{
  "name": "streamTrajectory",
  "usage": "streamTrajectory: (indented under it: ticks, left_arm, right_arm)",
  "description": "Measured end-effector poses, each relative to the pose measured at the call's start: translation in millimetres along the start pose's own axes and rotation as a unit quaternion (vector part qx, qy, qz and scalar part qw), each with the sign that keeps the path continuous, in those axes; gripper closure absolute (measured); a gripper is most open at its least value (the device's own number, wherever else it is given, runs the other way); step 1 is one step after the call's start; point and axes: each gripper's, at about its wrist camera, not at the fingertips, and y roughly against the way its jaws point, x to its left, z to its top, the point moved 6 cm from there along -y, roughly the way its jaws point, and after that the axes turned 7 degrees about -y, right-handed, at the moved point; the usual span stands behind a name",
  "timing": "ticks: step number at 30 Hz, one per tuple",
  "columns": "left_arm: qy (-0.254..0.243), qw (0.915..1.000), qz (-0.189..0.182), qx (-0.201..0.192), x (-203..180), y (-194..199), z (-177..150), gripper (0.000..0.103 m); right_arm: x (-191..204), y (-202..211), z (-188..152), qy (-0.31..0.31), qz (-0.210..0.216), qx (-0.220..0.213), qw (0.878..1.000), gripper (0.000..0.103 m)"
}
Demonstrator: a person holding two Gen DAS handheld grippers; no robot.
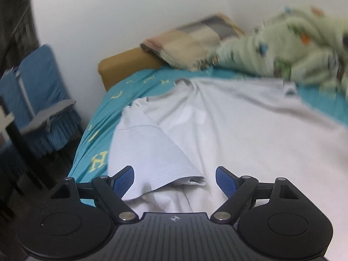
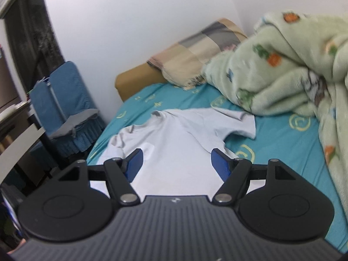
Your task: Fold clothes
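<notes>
Teal bedsheet [image 1: 121, 91] is carrying the white T-shirt [image 1: 217, 119]. Left view: I'm seeing the left gripper [image 1: 175, 179] gaping, empty, straddling the folded sleeve [image 1: 150, 152]. Right view: right gripper [image 2: 176, 163] is hanging open, empty, over the shirt body, collar [image 2: 158, 114] pointing away.

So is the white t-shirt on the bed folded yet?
Mostly spread: white t-shirt lies flat, its far sleeve out; the near sleeve is turned inward.

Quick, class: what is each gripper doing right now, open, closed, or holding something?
Left gripper: open, holding nothing, over the white T-shirt's sleeve.
Right gripper: open, holding nothing, above the shirt.
</notes>
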Motion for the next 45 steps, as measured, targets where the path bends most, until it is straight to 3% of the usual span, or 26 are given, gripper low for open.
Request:
streamTrajectory:
  ticks: [1,3,5,6,7,10,13,16,17,21,23,25,27,28,29,34,37,41,45]
  left_arm:
    - [-0.016,0.9998,0.005,0.008,-6,-12,0,0.02]
    - [-0.025,0.9991,0.02,0.026,-5,-35,-3,0.034]
    - [0.011,0.9996,0.012,0.024,10,-48,0,0.076]
    - [0.047,0.9987,0.004,0.02,26,-51,3,0.088]
    - [0.086,0.9962,-0.005,0.017,43,-53,6,0.094]
    - [0.192,0.9807,-0.034,-0.016,105,-54,20,0.096]
    - [0.268,0.9628,-0.023,-0.03,177,-61,34,0.097]
    - [0.329,0.9437,0.021,-0.02,252,-77,41,0.098]
    - [0.344,0.9378,0.041,-0.014,277,-83,42,0.098]
    - [0.338,0.9326,0.118,0.043,339,-129,25,0.098]
    - [0.332,0.9312,0.125,0.083,349,-157,5,0.097]
    - [0.342,0.9258,0.116,0.111,348,-173,-14,0.093]
    - [0.336,0.9269,0.114,0.122,339,-174,-24,0.079]
    - [0.329,0.9288,0.113,0.127,334,-172,-28,0.063]
    - [0.322,0.9311,0.108,0.133,328,-167,-31,0.056]
    - [0.311,0.9325,0.043,0.178,270,-85,-50,0.05]
    - [0.306,0.9288,-0.001,0.209,222,-18,-66,0.037]
    - [0.302,0.9139,-0.057,0.266,156,59,-92,0.033]
    - [0.28,0.9085,-0.084,0.298,109,96,-106,0.033]
  right_arm:
    - [-3,-4,0,-0.003,-0.002,0.001,1.0,0.031]
    - [-8,-12,1,-0.01,-0.007,0.003,1.0,0.031]
    - [-12,-20,0,-0.015,-0.012,0.006,1.0,0.031]
    - [-13,-23,-1,-0.015,-0.013,0.009,1.0,0.031]
    - [-13,-26,-2,-0.014,-0.015,0.012,1.0,0.031]
    - [-11,-36,-8,-0.013,-0.021,0.026,0.999,0.031]
    - [-6,-47,-12,-0.005,-0.023,0.034,0.999,0.031]
    - [1,-59,-16,0.014,-0.027,0.038,0.999,0.031]
    - [3,-64,-18,0.019,-0.029,0.039,0.999,0.031]
    - [9,-84,-25,0.039,-0.038,0.048,0.997,0.031]
    - [11,-93,-28,0.044,-0.041,0.052,0.997,0.031]
    - [12,-99,-29,0.05,-0.043,0.055,0.996,0.031]
    - [12,-102,-30,0.055,-0.045,0.054,0.996,0.031]
    - [11,-102,-30,0.056,-0.045,0.054,0.996,0.031]
    - [10,-103,-29,0.057,-0.046,0.053,0.996,0.031]
    - [11,-97,-25,0.047,-0.039,0.048,0.997,0.031]
    - [15,-88,-24,0.049,-0.031,0.04,0.998,0.031]
    - [16,-69,-22,0.049,-0.025,0.033,0.998,0.031]
    - [16,-45,-22,0.053,-0.027,0.026,0.998,0.031]
